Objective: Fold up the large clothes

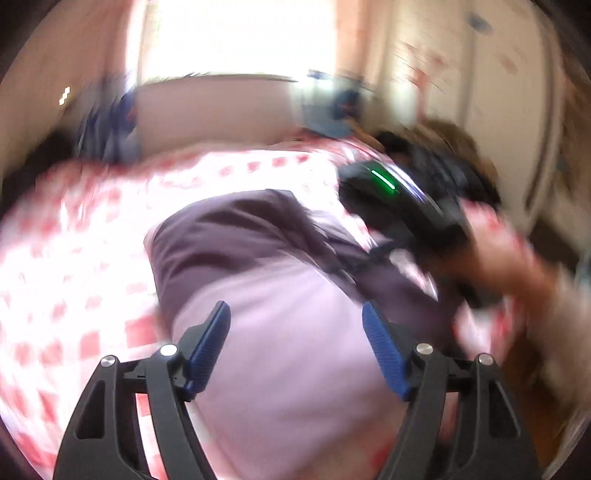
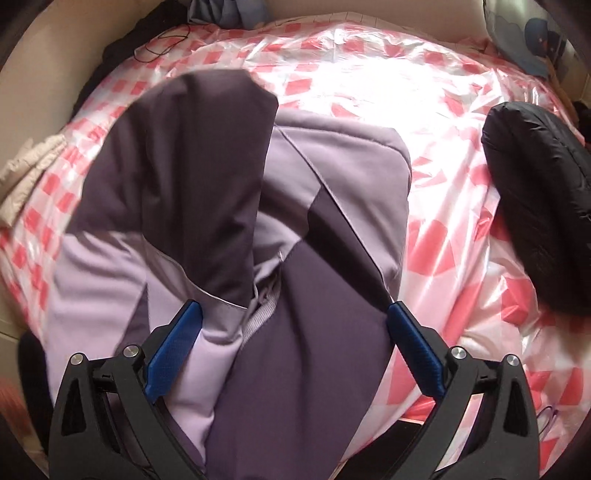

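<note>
Right gripper (image 2: 293, 310) wide open over purple jacket (image 2: 229, 206); checkered sheet (image 2: 461, 229) beneath

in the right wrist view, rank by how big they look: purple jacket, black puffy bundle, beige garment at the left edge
1. purple jacket, by far the largest, though it is also nearest the camera
2. black puffy bundle
3. beige garment, smallest, but cut off by the frame edge

We saw a bright window (image 1: 236, 33) glaring at upper centre, pale walls (image 1: 461, 74) at upper right, and a red-and-white checked plastic sheet (image 2: 443, 236) covering the bed.
</note>
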The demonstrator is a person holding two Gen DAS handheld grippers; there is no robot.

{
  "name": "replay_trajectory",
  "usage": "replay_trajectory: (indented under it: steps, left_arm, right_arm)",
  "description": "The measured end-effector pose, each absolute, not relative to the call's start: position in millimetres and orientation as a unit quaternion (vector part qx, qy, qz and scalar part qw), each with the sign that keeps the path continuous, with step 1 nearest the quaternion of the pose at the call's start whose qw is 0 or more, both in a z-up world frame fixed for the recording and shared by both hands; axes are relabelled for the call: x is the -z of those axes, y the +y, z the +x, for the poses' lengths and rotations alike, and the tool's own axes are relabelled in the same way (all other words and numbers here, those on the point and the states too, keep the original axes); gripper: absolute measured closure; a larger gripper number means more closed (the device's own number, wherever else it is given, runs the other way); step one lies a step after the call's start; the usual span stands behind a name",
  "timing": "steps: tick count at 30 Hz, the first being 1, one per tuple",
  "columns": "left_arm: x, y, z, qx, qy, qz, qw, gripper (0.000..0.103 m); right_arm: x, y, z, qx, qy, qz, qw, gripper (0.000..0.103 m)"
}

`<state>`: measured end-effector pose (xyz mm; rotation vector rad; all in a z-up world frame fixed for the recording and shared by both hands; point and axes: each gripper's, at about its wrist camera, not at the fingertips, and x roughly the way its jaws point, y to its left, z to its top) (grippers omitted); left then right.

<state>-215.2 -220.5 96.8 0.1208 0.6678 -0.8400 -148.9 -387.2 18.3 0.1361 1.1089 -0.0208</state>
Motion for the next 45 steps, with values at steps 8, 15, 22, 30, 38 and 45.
replay_trajectory:
  steps: [8, 15, 22, 30, 38, 45]
  left_arm:
    - [-21.3, -279.2, -190.5, 0.38, 0.363, 0.13, 0.841, 0.029]
    - [-56.1, -218.2, -169.1, 0.379, 0.385, 0.02, 0.841, 0.028]
    - [7.5, -127.8, -91.2, 0.288, 0.504, -0.136, 0.803, 0.015]
    - [5.6, -180.9, -102.6, 0.364, 0.502, -0.088, 0.779, 0.012]
    - [-52.2, -52.0, -113.7, 0.224, 0.457, -0.005, 0.861, 0.011]
    - [-23.1, -15.2, -109.2, 0.179, 0.459, 0.007, 0.87, 0.011]
  right_arm:
    - [-12.5, -410.9, -174.2, 0.042, 0.536, 0.083, 0.839, 0.007]
    - [-33.9, -380.0, -174.2, 0.058, 0.516, 0.047, 0.853, 0.007]
    - [2.3, -398.8, -186.3, 0.062, 0.492, 0.105, 0.862, 0.007]
    - [6.1, -362.0, -184.4, 0.059, 0.427, 0.134, 0.892, 0.006]
    - [23.1, -241.4, -130.5, -0.108, 0.396, 0.22, 0.885, 0.006]
    - [-21.8, -235.7, -114.2, -0.049, 0.472, 0.088, 0.876, 0.006]
